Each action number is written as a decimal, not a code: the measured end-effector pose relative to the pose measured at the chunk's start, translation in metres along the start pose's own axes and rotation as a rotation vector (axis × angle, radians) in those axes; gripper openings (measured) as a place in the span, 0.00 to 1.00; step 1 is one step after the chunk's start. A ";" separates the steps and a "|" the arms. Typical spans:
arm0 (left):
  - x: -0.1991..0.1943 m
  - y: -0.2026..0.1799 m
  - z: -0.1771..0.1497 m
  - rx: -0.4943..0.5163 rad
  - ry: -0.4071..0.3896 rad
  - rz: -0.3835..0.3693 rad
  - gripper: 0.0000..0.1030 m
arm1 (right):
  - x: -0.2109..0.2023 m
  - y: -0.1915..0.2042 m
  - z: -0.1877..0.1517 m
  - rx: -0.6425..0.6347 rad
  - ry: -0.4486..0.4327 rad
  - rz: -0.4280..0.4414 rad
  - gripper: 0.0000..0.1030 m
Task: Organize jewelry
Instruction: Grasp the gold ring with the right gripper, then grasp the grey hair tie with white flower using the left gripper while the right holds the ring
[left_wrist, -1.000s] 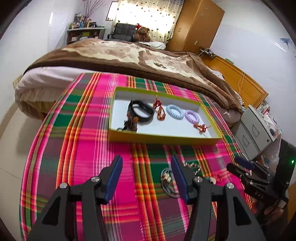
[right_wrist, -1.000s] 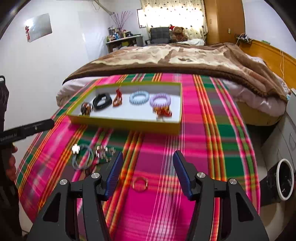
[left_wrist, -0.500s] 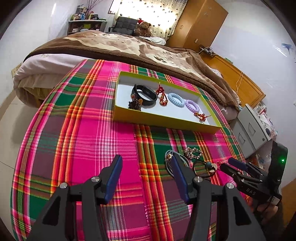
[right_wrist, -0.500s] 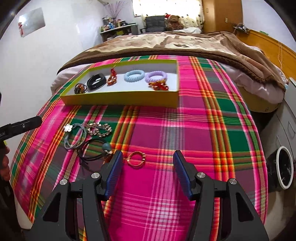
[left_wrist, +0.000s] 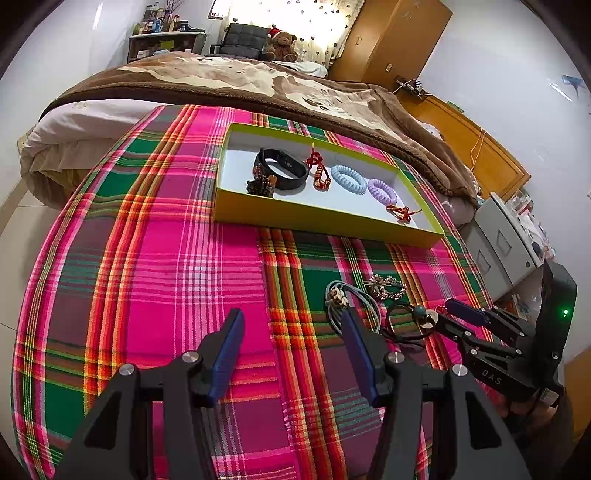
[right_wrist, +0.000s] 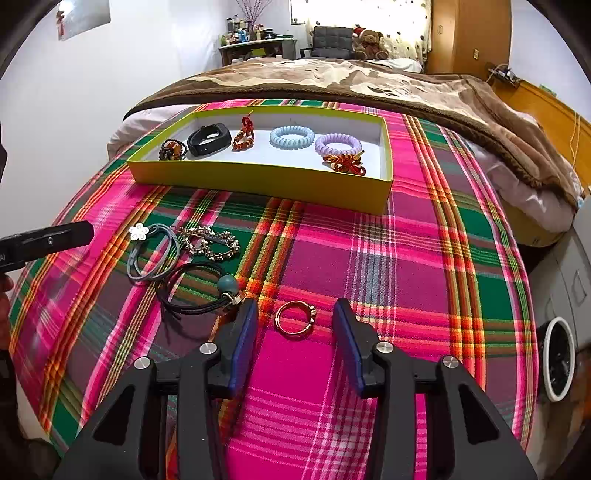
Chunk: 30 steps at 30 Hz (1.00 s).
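Observation:
A yellow-green tray (right_wrist: 258, 181) (left_wrist: 314, 221) on the plaid cloth holds a black band (right_wrist: 207, 139), beaded pieces, a blue coil tie (right_wrist: 291, 136) and a purple coil tie (right_wrist: 338, 144). Loose on the cloth lie a gold ring (right_wrist: 294, 322), a black cord with a green bead (right_wrist: 226, 283), a grey hair tie with a flower (right_wrist: 151, 254) and a gold chain bracelet (right_wrist: 210, 242). My right gripper (right_wrist: 293, 315) is open, its fingers on either side of the ring. My left gripper (left_wrist: 291, 332) is open and empty above the cloth, left of the loose pieces (left_wrist: 369, 295).
The plaid cloth (right_wrist: 406, 258) covers a round table beside a bed with a brown blanket (right_wrist: 351, 81). A grey drawer unit (left_wrist: 506, 240) stands to the right. A white-rimmed bin (right_wrist: 557, 358) sits on the floor at the right.
Both grippers have pulled back and lowered toward the near part of the table. The right gripper now has the gold ring between its open fingers.

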<state>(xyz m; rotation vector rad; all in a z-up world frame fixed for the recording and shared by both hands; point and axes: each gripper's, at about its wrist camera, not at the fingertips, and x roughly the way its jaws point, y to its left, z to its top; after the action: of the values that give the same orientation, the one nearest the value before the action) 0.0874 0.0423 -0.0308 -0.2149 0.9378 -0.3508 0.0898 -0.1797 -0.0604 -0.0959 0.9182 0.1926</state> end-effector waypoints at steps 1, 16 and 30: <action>0.000 0.000 0.000 0.001 0.002 -0.001 0.55 | 0.000 0.001 0.000 -0.004 -0.001 0.001 0.37; 0.014 -0.016 0.002 0.025 0.036 -0.024 0.55 | -0.008 -0.006 0.000 0.030 -0.035 0.028 0.23; 0.041 -0.041 0.008 0.117 0.059 0.069 0.55 | -0.020 -0.014 0.002 0.057 -0.073 0.029 0.23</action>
<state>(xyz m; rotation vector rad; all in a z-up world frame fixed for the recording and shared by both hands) 0.1082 -0.0113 -0.0430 -0.0655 0.9768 -0.3486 0.0828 -0.1959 -0.0435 -0.0229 0.8525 0.1959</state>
